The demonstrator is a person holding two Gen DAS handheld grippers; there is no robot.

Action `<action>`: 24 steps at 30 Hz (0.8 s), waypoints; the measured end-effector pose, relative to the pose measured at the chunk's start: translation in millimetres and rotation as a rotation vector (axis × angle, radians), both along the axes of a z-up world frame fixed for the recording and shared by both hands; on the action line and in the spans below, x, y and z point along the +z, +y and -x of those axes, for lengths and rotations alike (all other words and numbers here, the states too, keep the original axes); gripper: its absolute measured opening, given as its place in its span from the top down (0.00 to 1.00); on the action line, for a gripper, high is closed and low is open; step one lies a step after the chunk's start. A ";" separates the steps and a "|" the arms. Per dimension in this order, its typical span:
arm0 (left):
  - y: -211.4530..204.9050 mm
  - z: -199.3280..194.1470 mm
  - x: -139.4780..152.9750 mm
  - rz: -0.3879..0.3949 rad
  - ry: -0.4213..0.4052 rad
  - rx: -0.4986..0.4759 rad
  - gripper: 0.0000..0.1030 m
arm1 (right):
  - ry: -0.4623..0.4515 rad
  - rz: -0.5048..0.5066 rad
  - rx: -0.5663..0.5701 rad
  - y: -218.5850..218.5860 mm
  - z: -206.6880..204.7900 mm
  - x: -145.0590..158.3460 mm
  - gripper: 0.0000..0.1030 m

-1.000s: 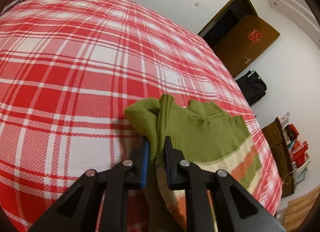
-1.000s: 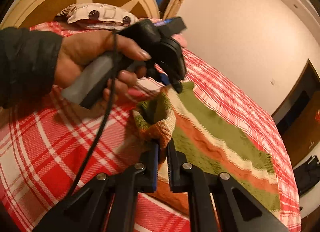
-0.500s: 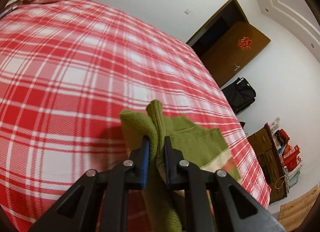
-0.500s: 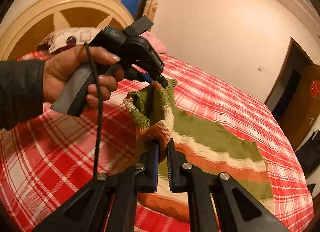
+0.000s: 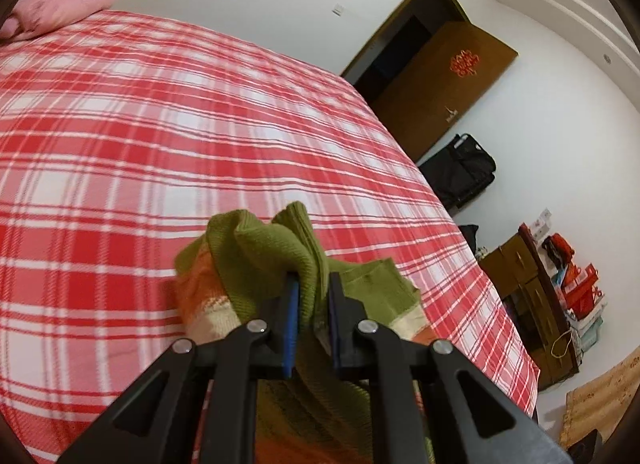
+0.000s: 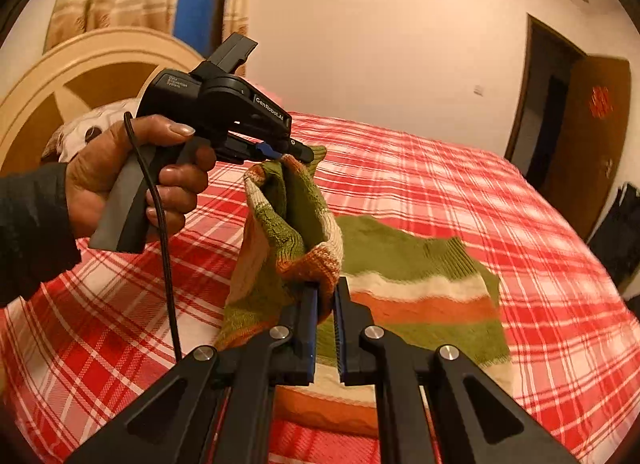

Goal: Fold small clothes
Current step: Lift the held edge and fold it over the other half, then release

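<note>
Sweater (image 6: 420,288) edge now higher, pinched in both claws (image 5: 313,296) (image 6: 326,296), lower part hidden behind them.

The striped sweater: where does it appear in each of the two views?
Left wrist view: the striped sweater sits bottom centre, pinched in the left gripper.
Right wrist view: it is centre, clamped by the right gripper.
Shared landmark: the brown door.

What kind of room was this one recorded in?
A home bedroom, most likely: a bed with a red plaid cover, a pink pillow at its head, a curved headboard, and a wooden door.
</note>
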State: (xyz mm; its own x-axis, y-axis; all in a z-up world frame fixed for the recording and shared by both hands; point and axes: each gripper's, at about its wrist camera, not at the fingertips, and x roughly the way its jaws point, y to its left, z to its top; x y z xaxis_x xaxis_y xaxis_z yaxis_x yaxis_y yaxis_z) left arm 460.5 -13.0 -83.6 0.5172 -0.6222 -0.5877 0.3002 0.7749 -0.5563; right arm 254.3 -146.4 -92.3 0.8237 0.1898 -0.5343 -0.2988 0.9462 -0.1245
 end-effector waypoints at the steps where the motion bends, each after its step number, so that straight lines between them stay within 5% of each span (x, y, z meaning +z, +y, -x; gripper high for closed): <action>1: -7.4 -0.4 1.6 0.000 -0.001 -0.009 0.87 | 0.006 -0.019 -0.010 -8.5 -0.1 1.1 0.94; 17: -131.9 -10.9 5.3 -0.069 -0.017 -0.164 0.87 | 0.093 -0.216 -0.161 -116.7 2.6 -5.7 0.94; 24: -184.1 -12.7 -17.8 -0.125 0.010 -0.230 0.87 | 0.179 -0.299 -0.213 -151.9 8.4 -21.5 0.94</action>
